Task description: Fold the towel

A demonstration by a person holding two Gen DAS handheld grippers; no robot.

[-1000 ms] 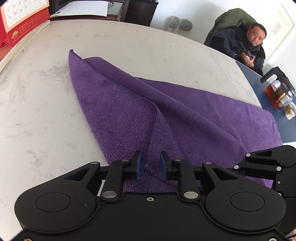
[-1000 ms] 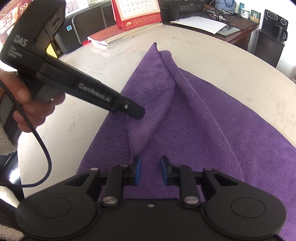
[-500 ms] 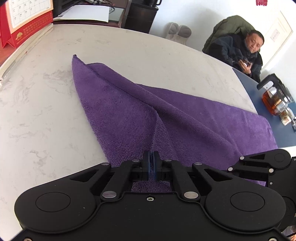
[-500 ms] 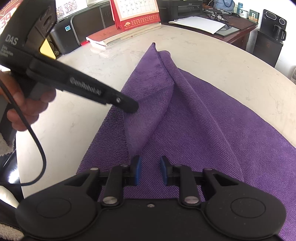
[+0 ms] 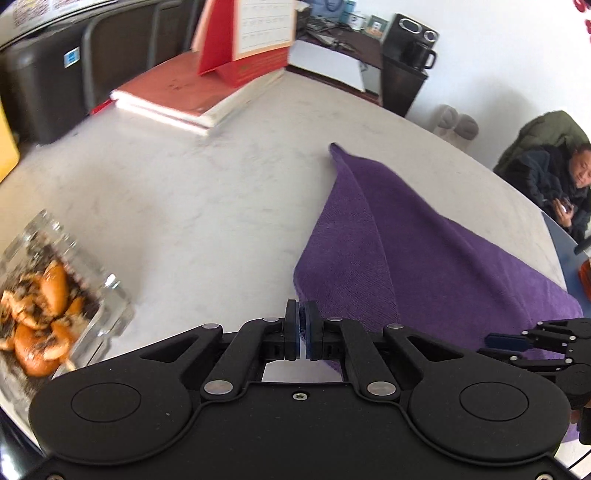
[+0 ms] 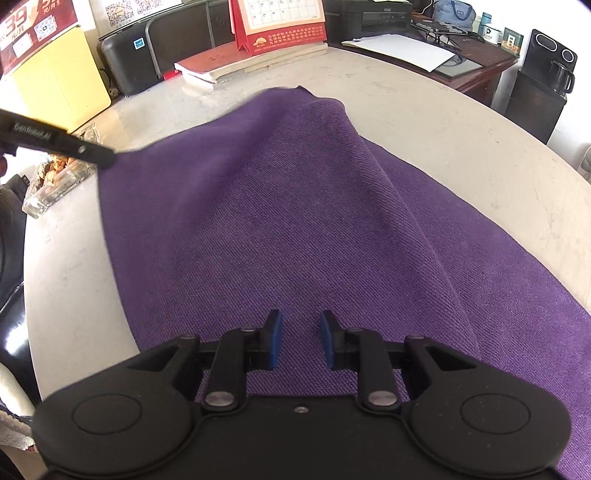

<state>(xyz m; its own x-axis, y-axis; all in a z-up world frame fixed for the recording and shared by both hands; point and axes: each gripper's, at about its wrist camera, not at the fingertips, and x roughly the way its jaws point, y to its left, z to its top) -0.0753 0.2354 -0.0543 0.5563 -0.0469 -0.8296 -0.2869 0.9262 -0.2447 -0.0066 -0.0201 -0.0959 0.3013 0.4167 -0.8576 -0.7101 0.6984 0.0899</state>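
A purple towel lies on the pale marble table. My left gripper is shut on the towel's near corner and holds it pulled out to the left. In the right wrist view the towel is spread wide, with a raised ridge running toward its far corner. The left gripper shows there at the towel's left corner. My right gripper is open and empty, low over the towel's near part. It also shows in the left wrist view at the right edge.
A clear glass dish of orange peels stands at the table's left edge, close to my left gripper. Stacked books with a red desk calendar lie at the far side. A seated person is at the far right.
My left gripper closed on the towel's corner, then pulled it out to the left, unfolding the flipped-over flap so the towel lies spread. My right gripper stayed open over the towel.
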